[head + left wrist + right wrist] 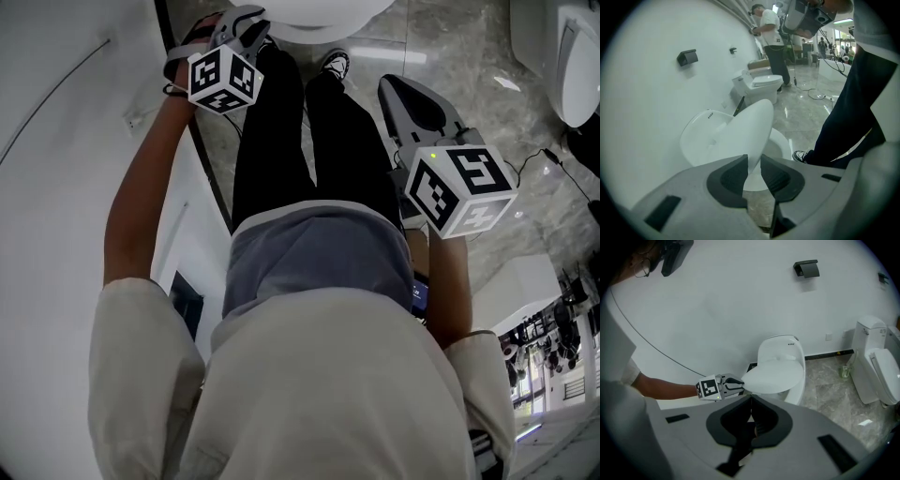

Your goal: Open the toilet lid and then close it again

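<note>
A white toilet (780,345) stands against the wall. Its lid (776,378) hangs half raised over the bowl (783,145). My left gripper (738,384) is shut on the lid's front edge. In the left gripper view the lid (750,131) runs down into the narrow gap between the pads (753,161). In the head view the left gripper (246,21) reaches the toilet's rim (328,11) at the top edge. My right gripper (750,401) is shut and holds nothing. It hovers short of the toilet, and in the head view the right gripper (405,94) is beside the legs.
The person's dark-trousered legs (281,141) and shoe (800,156) stand just in front of the bowl. A second toilet (874,366) stands to the right on the marble floor. A black holder (807,269) hangs on the white wall. Another person (771,37) stands farther off.
</note>
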`<action>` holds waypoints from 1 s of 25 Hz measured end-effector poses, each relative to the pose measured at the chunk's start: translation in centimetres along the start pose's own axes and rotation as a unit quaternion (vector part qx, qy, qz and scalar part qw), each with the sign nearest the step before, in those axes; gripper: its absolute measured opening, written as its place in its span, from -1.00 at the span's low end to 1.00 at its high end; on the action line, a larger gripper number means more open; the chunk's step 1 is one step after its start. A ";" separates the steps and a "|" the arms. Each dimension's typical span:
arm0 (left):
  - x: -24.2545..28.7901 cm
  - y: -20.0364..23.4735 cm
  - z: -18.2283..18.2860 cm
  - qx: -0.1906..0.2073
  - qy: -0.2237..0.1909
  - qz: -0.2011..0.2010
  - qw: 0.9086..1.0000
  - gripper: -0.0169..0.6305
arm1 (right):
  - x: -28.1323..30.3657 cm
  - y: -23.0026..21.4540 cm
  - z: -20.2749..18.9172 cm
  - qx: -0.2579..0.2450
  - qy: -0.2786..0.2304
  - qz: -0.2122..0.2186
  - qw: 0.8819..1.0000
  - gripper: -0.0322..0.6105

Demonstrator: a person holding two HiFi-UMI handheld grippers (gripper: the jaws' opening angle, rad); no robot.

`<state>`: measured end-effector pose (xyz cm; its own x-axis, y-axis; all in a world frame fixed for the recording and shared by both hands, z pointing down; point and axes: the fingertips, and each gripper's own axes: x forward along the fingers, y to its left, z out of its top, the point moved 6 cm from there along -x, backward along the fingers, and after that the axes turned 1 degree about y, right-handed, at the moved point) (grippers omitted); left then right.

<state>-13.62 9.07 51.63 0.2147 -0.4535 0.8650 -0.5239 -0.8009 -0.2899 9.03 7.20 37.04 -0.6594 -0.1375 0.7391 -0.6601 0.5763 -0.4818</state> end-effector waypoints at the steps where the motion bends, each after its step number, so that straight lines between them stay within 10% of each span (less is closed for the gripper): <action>1: 0.3 -0.2 -0.2 0.001 0.002 -0.002 1.000 -0.72 | 0.2 -0.1 0.1 -0.001 0.000 0.001 1.000 -0.87; 25: 4.9 -5.8 -2.4 0.068 0.031 -0.042 0.996 -0.69 | 1.5 -0.8 -2.3 0.015 0.021 0.002 1.000 -0.87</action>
<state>-11.52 12.42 58.48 0.1996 -0.3601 0.9113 -0.3892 -0.8826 -0.2635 9.43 8.37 39.62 -0.6464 -0.1017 0.7562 -0.6690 0.5521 -0.4976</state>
